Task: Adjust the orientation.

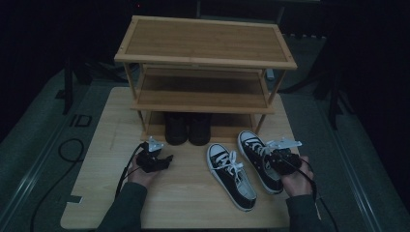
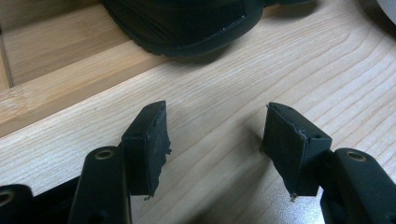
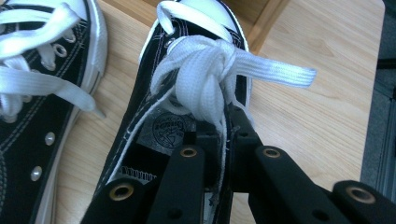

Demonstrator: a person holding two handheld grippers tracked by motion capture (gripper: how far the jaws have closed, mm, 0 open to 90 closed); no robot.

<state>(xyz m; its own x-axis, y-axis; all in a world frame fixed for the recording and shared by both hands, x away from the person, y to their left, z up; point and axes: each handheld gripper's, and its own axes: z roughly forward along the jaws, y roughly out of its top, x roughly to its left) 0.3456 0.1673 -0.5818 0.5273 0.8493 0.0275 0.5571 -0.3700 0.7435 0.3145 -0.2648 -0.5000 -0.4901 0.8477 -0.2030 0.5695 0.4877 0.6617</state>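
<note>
Sneaker point(image 1: 258, 161) in the lower right of the high view is the one we're working: it lies on the desk point(image 1: 188, 203) with its long axis running from heel at lower right up to its white toe at upper left, pointing toward the shoe rack point(image 1: 203, 96). Our right hand-held gripper point(image 1: 280, 159) is clamped on its collar edge beside the knotted lace point(image 3: 210, 79), jaws pinched tight. The left hand-held gripper point(image 1: 162, 160) waits open over bare wood, well apart at lower left, so we're carrying this one right-handed.
</note>
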